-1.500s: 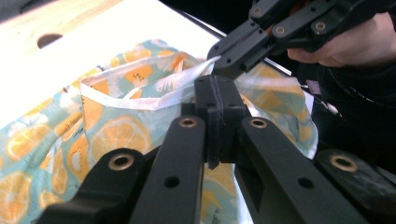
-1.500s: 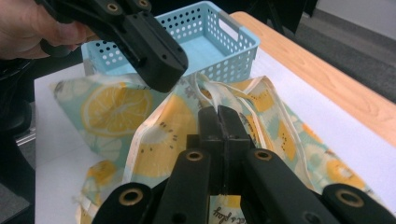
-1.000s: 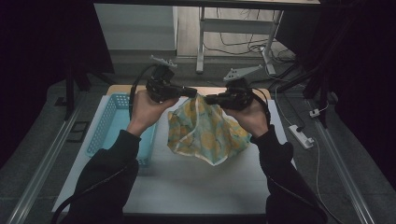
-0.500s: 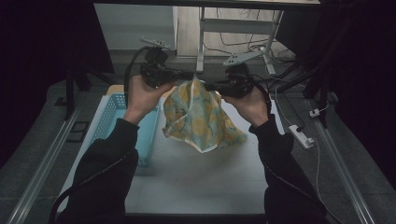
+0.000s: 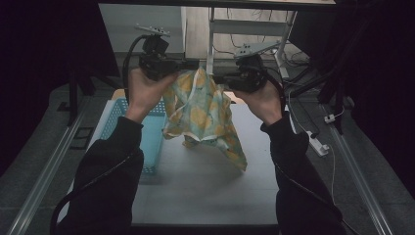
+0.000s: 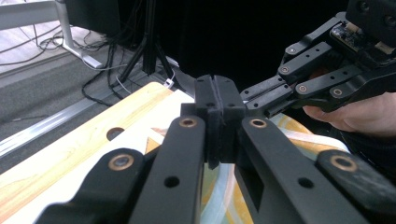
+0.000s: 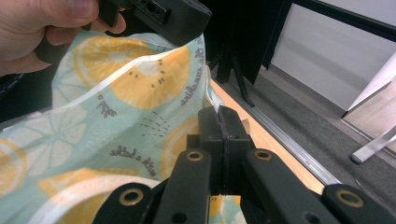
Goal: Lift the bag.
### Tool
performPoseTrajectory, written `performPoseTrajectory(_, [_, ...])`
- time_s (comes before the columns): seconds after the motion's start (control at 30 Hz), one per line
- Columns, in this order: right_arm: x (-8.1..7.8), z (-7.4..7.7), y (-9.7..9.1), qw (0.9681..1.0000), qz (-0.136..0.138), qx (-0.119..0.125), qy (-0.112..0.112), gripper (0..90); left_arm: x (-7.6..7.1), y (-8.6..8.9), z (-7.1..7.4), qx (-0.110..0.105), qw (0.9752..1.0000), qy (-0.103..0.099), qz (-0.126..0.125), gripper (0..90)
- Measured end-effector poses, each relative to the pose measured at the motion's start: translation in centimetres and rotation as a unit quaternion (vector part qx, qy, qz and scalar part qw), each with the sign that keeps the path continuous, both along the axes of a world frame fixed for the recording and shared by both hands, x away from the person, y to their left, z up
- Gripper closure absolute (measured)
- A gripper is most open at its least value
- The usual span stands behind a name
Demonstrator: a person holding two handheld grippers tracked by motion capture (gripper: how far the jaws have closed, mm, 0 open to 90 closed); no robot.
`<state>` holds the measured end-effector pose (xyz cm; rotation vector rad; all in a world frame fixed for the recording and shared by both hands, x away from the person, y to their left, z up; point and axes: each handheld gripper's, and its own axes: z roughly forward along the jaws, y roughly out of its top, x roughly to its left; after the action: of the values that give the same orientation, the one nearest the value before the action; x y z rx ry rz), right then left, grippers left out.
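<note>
A cloth [image 5: 200,115] printed with yellow lemon slices on pale green hangs above the white table [image 5: 195,191], its lower corner trailing toward the right. Both grippers pinch its top edge close together. My left gripper [image 5: 190,65] is shut on the cloth from the left, and my right gripper [image 5: 219,78] is shut on it from the right. In the left gripper view the shut jaws [image 6: 217,119] have cloth [image 6: 219,191] under them, and the other gripper [image 6: 299,84] faces them. The right gripper view has the jaws [image 7: 223,128] clamped on the cloth's hem [image 7: 116,116].
A blue mesh basket [image 5: 149,134] stands on the table's left side, partly behind the left sleeve. A white power strip [image 5: 317,143] lies on the floor at the right. Metal desk legs [image 5: 211,34] and cables stand beyond the table's far edge.
Both hands have risen with the cloth pinched between them. The cloth has come up off the table and now hangs longer below the grippers.
</note>
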<state>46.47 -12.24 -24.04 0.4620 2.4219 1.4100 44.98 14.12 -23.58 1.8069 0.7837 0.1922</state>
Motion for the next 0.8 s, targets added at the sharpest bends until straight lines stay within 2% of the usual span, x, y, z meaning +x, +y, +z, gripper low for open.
performPoseTrajectory(0.1, [0.3, -0.4, 0.1, 1.0000, -0.003, -0.004, 0.003, 90.0, 0.3, -0.3, -0.5, 0.012, 0.9999, 0.001, 0.006, 89.9])
performPoseTrajectory(0.23, [0.8, -1.5, 0.0, 0.9999, -0.007, -0.006, 0.011, 90.0, 0.9, -0.5, -1.3, 0.017, 0.9998, 0.003, 0.013, 89.7])
performPoseTrajectory(0.5, [1.4, -2.8, 0.0, 0.9996, -0.017, -0.022, 0.006, 89.8, 1.9, -1.1, -3.0, 0.050, 0.9986, 0.002, 0.017, 89.4])
performPoseTrajectory(0.67, [1.9, -4.4, 0.0, 0.9992, -0.023, -0.029, 0.016, 88.7, 2.1, -1.4, -4.8, 0.065, 0.9978, 0.004, 0.015, 88.6])
performPoseTrajectory(0.8, [2.4, -5.9, 0.2, 0.9986, -0.026, -0.035, 0.028, 87.2, 2.6, -1.5, -6.7, 0.072, 0.9970, 0.022, 0.014, 88.2])
